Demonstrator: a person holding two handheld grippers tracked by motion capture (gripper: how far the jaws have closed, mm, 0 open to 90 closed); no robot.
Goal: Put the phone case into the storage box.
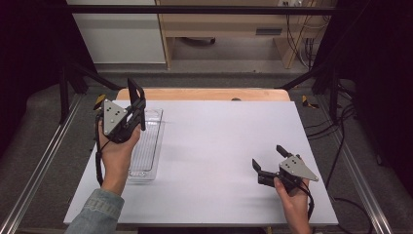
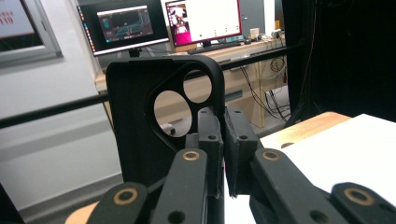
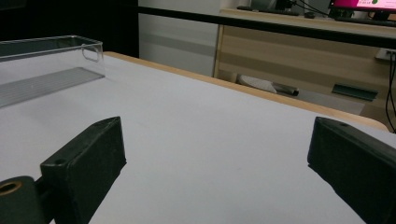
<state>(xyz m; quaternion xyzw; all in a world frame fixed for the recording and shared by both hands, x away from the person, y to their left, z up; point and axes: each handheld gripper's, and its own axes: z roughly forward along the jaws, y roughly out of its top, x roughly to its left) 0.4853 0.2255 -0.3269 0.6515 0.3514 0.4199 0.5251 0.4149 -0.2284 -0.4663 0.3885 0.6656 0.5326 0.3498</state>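
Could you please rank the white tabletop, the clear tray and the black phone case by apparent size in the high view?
1. white tabletop
2. clear tray
3. black phone case, held raised nearer the camera, yet it looks smallest.

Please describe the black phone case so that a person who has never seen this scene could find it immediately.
Start at the white table and go to its left side, where a clear plastic tray lies. Above that tray, the left tongs are shut on the black phone case and hold it upright. It is the one flat black piece with a rounded camera opening of two holes near its top.
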